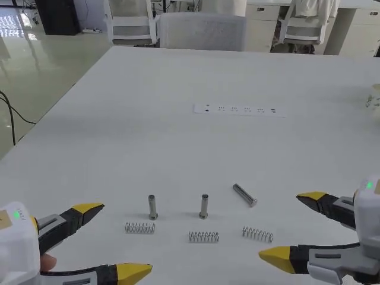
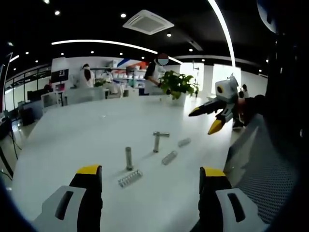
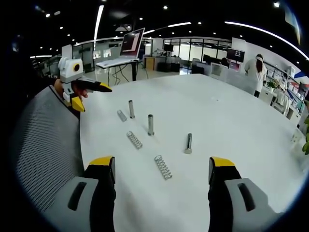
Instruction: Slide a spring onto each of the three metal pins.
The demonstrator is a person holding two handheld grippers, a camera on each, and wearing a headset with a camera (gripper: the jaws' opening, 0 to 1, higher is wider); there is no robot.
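Both claws gape wide and empty over the near edge of the table [image 1: 178, 136], the left gripper [image 1: 113, 240] near-left of the left spring [image 1: 140, 227] and the right gripper [image 1: 291, 225] just right of the right spring [image 1: 257, 234]. The left pin [image 1: 152, 206] and middle pin [image 1: 204, 205] stand upright while the right pin [image 1: 244, 195] lies flat, each just beyond its spring, the middle spring [image 1: 203, 237] included. Best, I judge, to pinch a spring lightly near one end, tip it upright, and lower its bore squarely over a standing pin.

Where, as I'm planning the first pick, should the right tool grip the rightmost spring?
Probably at mid-length, across the coils, from above: the rightmost spring lies flat on the table, its long sides free, and the open right tool is nearest it.
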